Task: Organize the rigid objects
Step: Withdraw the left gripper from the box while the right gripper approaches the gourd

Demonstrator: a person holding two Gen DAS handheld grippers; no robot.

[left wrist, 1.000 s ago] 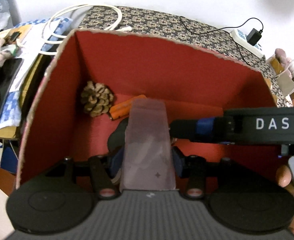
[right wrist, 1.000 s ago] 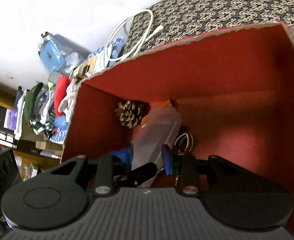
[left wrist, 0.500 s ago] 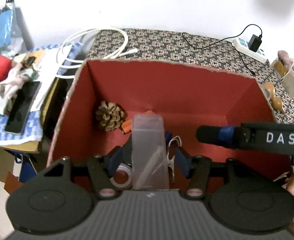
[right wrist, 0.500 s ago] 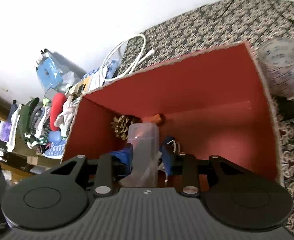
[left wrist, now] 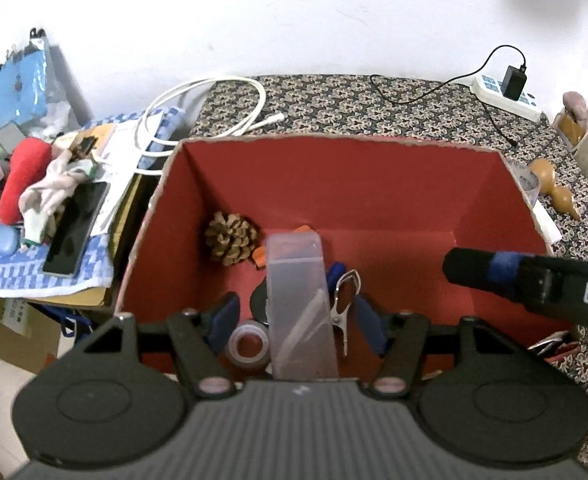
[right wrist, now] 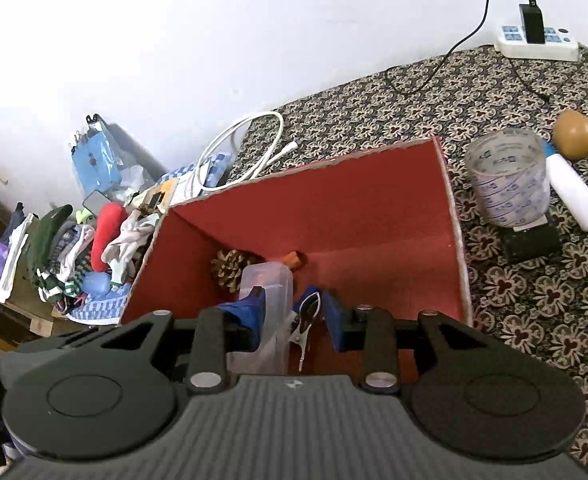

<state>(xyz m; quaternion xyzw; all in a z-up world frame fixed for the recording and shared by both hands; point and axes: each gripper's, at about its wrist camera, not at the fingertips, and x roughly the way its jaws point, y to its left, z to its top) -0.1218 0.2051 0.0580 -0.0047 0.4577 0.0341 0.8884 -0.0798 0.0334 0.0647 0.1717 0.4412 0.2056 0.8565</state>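
We note left gripper point(left wrist: 294, 306) just opening, jaws spread clear of plastic container point(left wrist: 296, 272) between, right gripper point(right wrist: 294, 298) narrowly parted, empty, red box point(left wrist: 334, 184) on patterned tablecloth point(left wrist: 334, 100), white wall point(left wrist: 294, 20) behind

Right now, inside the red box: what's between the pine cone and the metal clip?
The clear plastic case separates the pine cone from the metal clip, with an orange piece at its far end. Clearest in the left wrist view.
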